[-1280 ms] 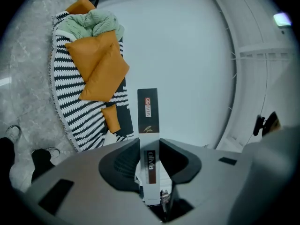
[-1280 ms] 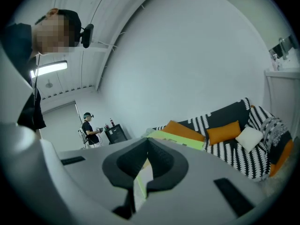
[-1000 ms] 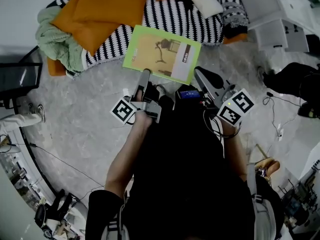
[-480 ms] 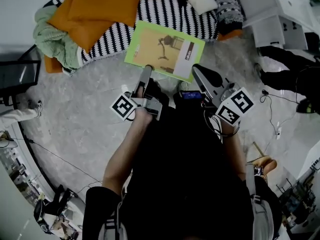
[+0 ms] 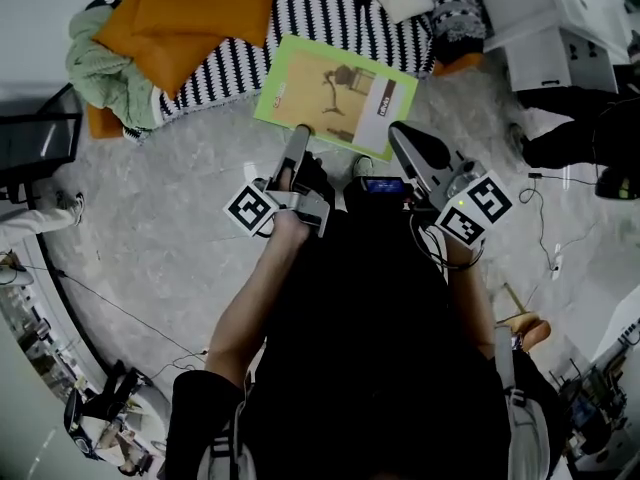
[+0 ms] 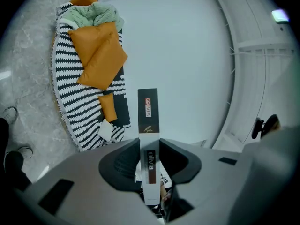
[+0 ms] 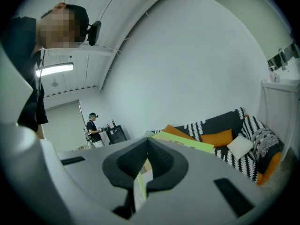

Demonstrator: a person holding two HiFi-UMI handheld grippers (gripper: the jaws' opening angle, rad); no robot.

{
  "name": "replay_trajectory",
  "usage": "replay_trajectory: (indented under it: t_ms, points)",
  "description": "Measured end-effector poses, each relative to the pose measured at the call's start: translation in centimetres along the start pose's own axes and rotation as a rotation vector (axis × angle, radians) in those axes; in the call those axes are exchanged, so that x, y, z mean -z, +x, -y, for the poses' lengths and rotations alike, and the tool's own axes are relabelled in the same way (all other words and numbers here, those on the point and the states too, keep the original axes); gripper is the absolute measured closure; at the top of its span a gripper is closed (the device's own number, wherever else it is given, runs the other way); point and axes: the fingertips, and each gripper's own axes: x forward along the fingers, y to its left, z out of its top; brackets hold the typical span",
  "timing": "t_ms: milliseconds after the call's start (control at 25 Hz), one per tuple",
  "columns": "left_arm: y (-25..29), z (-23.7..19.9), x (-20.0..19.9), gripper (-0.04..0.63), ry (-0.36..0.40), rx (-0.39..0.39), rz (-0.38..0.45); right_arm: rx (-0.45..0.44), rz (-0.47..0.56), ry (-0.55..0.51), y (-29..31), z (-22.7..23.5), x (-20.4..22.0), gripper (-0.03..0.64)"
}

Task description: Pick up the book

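Head view | book [image 5: 335,93] | left fingers [image 5: 293,150] clamped on near edge | right fingers [image 5: 415,153] clamped on near-right corner

Bright, even light from a ceiling lamp [image 7: 54,69]; fisheye edges curve, darken.

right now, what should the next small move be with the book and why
Probably raise the book a little, level, with both grips held shut. The left gripper is clamped on its near edge, and the right gripper looks clamped on the green corner. The book seems to hang on those two grips alone, near the striped sofa, so loosening either could tip it.
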Motion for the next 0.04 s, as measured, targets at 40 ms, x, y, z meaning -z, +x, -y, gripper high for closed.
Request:
replay_trajectory:
  t_ms: [40]
  points:
    - [-0.02, -0.01, 0.37, 0.460, 0.000, 0.001, 0.001, -0.002, 0.000, -0.001, -0.31, 0.03, 0.00, 0.600]
